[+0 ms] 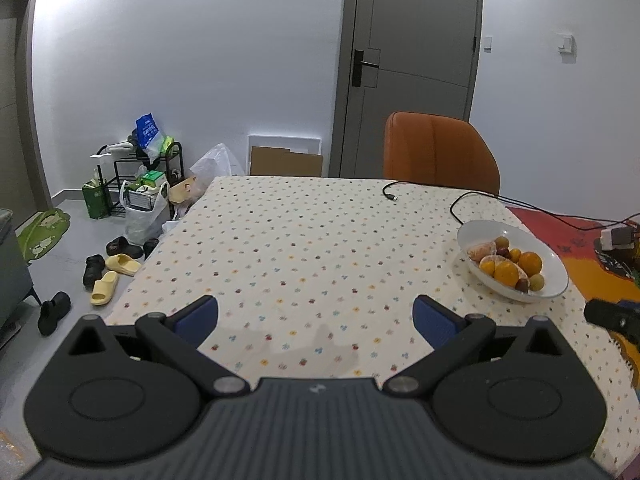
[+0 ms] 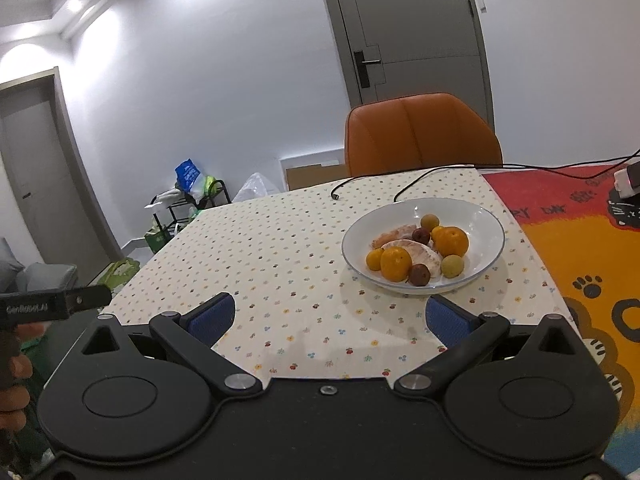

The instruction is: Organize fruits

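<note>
A white bowl (image 2: 478, 216) (image 1: 552, 256) sits on the right part of the flower-dotted tablecloth (image 2: 280, 248) (image 1: 300, 248). It holds several fruits: oranges (image 2: 451, 241) (image 1: 530, 263), peeled citrus segments (image 2: 412, 252) (image 1: 482, 251), dark red small fruits (image 2: 419, 274) and pale yellow-green ones (image 2: 452, 266). My right gripper (image 2: 330, 316) is open just short of the bowl, with nothing between its blue pads. My left gripper (image 1: 316, 316) is open over bare cloth, left of the bowl.
An orange chair (image 2: 420, 136) (image 1: 438, 152) stands behind the table's far edge. Black cables (image 2: 404, 188) (image 1: 476, 196) trail past the bowl to a charger (image 1: 616, 237). A red and orange mat (image 2: 580, 248) covers the table's right side. Shoes (image 1: 108, 276) and a rack (image 1: 148, 176) crowd the floor left.
</note>
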A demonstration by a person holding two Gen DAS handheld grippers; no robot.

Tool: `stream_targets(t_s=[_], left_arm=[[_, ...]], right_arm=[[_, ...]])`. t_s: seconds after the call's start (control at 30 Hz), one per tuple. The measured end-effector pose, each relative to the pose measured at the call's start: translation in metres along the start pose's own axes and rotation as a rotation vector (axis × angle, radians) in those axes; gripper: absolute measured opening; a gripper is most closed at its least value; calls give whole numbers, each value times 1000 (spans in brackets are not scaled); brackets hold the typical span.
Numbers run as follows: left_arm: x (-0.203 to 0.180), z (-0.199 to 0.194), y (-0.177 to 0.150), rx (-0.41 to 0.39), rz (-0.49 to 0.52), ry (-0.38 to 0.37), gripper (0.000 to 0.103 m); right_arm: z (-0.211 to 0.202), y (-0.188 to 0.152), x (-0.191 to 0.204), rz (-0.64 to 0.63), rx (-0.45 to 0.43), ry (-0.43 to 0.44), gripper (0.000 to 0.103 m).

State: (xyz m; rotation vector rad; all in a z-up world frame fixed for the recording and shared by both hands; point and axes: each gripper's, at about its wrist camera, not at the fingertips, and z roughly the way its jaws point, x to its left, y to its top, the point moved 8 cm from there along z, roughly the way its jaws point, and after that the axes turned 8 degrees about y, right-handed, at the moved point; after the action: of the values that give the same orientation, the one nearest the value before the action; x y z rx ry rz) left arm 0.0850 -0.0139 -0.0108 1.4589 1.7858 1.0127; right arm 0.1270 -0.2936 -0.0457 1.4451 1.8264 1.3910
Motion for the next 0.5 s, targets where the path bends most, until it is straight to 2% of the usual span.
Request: stream_targets(t_s=[0.3, 0.5], left_arm=[[18, -3, -20, 19, -4, 32, 103], [22, -7, -17, 1, -5, 32, 103]], right_arm=[[2, -1, 6, -2, 7, 16, 103], [3, -2, 11, -12, 11, 20, 103]])
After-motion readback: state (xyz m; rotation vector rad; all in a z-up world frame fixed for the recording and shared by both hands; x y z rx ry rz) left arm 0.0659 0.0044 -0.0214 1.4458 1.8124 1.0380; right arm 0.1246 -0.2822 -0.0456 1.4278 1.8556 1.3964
